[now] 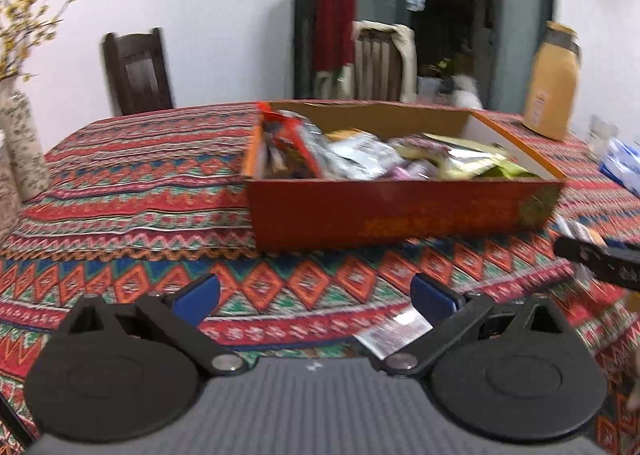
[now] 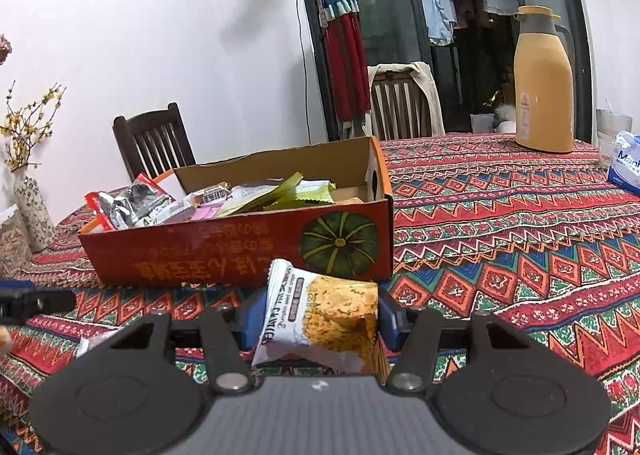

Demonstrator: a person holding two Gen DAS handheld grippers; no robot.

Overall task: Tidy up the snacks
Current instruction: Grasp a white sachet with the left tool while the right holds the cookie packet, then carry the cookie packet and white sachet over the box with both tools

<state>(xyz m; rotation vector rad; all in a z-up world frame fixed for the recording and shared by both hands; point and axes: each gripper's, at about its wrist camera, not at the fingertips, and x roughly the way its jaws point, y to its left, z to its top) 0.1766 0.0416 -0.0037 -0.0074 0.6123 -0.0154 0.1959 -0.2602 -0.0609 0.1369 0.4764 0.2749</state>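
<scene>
The right tool [image 2: 318, 321] pinches a white and yellow snack packet [image 2: 324, 321] between its blue pads, just before the orange pumpkin box [image 2: 240, 251] full of snacks on the table [image 2: 500, 239]. The left tool [image 1: 316, 295] stands spread and empty, with a small packet [image 1: 390, 329] lying beside its right finger.

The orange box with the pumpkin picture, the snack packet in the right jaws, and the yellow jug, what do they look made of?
Orange box: likely printed cardboard; brown matte inside walls, ragged top edge.
Snack packet: looks like thin glossy plastic film; crinkled, with a crimped end seal.
Yellow jug: probably smooth hard plastic with a soft sheen; metal under a coating can't be ruled out.
</scene>
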